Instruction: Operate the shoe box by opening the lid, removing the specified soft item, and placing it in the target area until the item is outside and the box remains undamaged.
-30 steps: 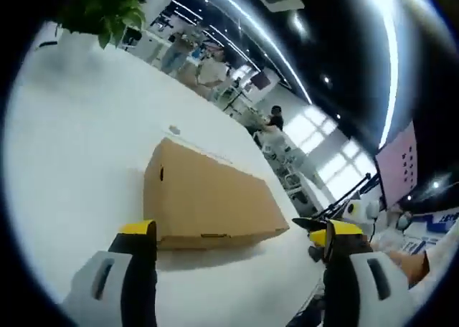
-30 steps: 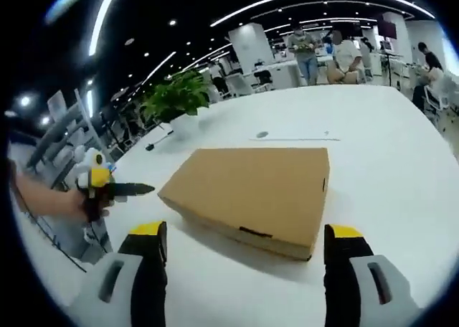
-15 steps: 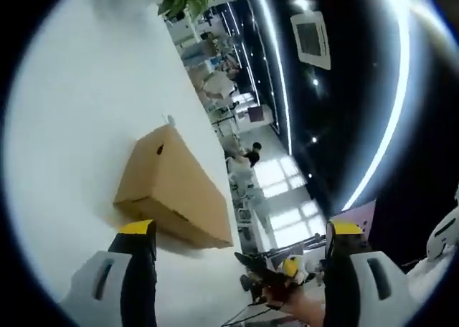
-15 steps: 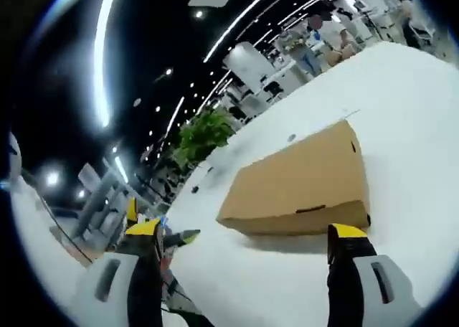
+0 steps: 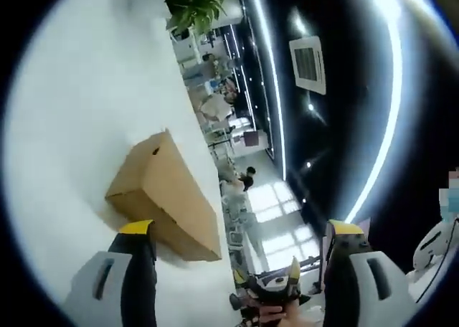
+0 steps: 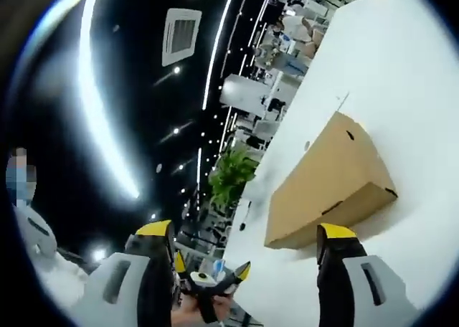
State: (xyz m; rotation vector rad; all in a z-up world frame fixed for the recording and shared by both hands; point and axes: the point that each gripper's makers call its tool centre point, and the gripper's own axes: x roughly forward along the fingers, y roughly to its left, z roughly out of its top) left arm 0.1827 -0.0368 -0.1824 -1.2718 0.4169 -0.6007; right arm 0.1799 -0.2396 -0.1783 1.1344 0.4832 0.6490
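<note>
Left tongs [image 5: 240, 230] gaping wide, gripping nothing – right tongs [image 6: 247, 230] likewise spread, empty. Closed brown cardboard shoe box [image 5: 161, 194] [image 6: 330, 183] lying beyond both pairs on white desk [image 5: 72, 112] [image 6: 401, 69], untouched, lid down. Green potted plant [image 5: 193, 4] [image 6: 231, 175] standing at desk's far edge.

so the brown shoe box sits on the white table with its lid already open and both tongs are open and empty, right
Not quite: the lid is not open. The shoe box is closed, its lid flat down, as the right gripper view shows, and the left gripper view agrees. The rest holds: it sits on the white table, and the left tongs and right tongs are open and empty.
</note>
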